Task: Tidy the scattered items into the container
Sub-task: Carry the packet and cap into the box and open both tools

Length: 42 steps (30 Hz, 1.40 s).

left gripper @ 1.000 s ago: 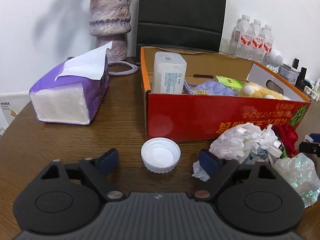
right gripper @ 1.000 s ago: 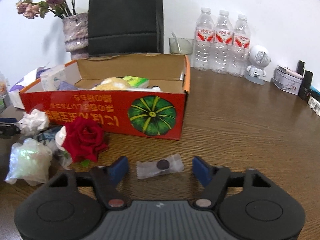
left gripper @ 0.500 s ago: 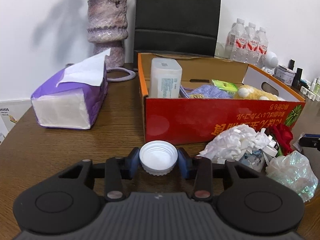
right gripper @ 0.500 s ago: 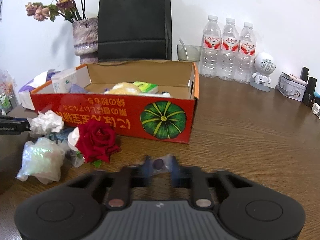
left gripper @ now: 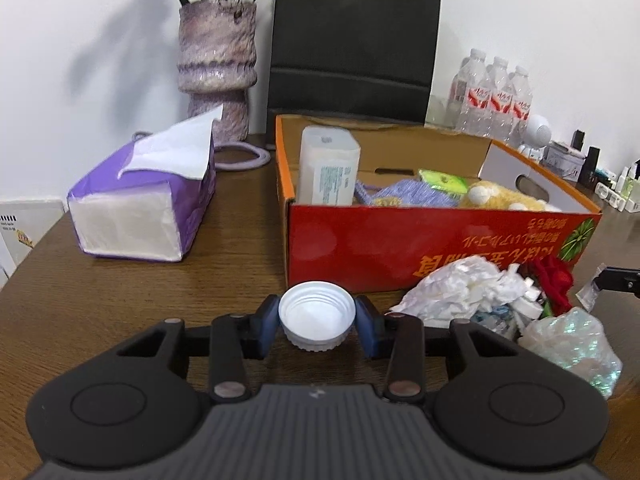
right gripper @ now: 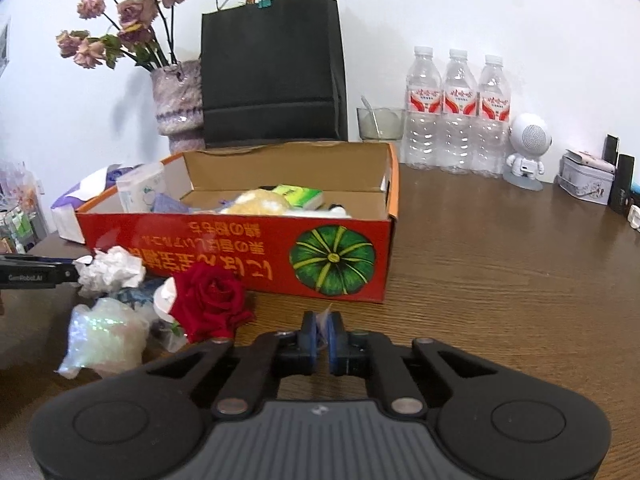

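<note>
My left gripper (left gripper: 317, 322) is shut on a white plastic jar lid (left gripper: 317, 316), its blue pads pressing both sides, lifted a little off the table. The red cardboard box (left gripper: 400, 244) stands just beyond it, holding a white tub, purple cloth, a green packet and a yellow plush toy. My right gripper (right gripper: 322, 332) is shut on a small clear wrapper (right gripper: 323, 317) that pokes up between the pads, in front of the box (right gripper: 240, 256). A red rose (right gripper: 210, 300), crumpled white paper (right gripper: 110, 270) and an iridescent bag (right gripper: 106, 334) lie left of it.
A purple tissue pack (left gripper: 144, 204) lies left of the box. Behind stand a vase (left gripper: 216, 68), a black paper bag (right gripper: 272, 72), three water bottles (right gripper: 458, 112), a glass, a white robot figure (right gripper: 526, 148) and a tin. Bare wood spreads right of the box.
Both grippers closed: the left on the white lid, the right on the clear wrapper. Both views have tilted up slightly, showing more of the wall and flowers.
</note>
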Available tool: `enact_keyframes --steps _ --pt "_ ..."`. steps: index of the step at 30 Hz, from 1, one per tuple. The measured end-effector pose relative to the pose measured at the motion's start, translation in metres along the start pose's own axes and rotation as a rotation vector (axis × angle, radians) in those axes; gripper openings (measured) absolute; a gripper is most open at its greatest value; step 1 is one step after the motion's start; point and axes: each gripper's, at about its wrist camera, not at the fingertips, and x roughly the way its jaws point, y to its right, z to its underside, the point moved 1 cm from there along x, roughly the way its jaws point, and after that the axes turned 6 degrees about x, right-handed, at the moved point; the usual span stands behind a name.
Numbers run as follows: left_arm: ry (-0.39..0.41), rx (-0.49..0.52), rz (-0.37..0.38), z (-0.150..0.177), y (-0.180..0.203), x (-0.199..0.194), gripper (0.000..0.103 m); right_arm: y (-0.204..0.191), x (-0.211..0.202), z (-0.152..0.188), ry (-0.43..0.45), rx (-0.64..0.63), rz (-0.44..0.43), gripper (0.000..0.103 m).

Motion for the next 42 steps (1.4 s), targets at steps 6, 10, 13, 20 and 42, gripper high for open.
enact_keyframes --steps 6,10,13,20,42 --pt "0.07 -0.032 0.003 -0.005 0.003 -0.029 0.041 -0.007 -0.017 -0.01 0.065 0.006 -0.023 0.004" --pt "0.135 -0.036 0.021 -0.022 0.006 -0.045 0.041 -0.014 -0.03 -0.026 0.124 0.004 -0.049 0.004" --pt "0.16 -0.047 0.058 -0.041 0.01 -0.043 0.041 -0.02 -0.032 -0.044 0.159 -0.001 -0.065 0.005" --pt "0.22 -0.028 0.11 -0.086 0.037 -0.015 0.041 -0.039 -0.005 -0.087 0.213 -0.025 -0.079 0.005" --pt "0.114 0.003 0.035 -0.095 0.057 0.075 0.103 -0.026 0.095 -0.101 0.052 0.064 -0.018 0.057"
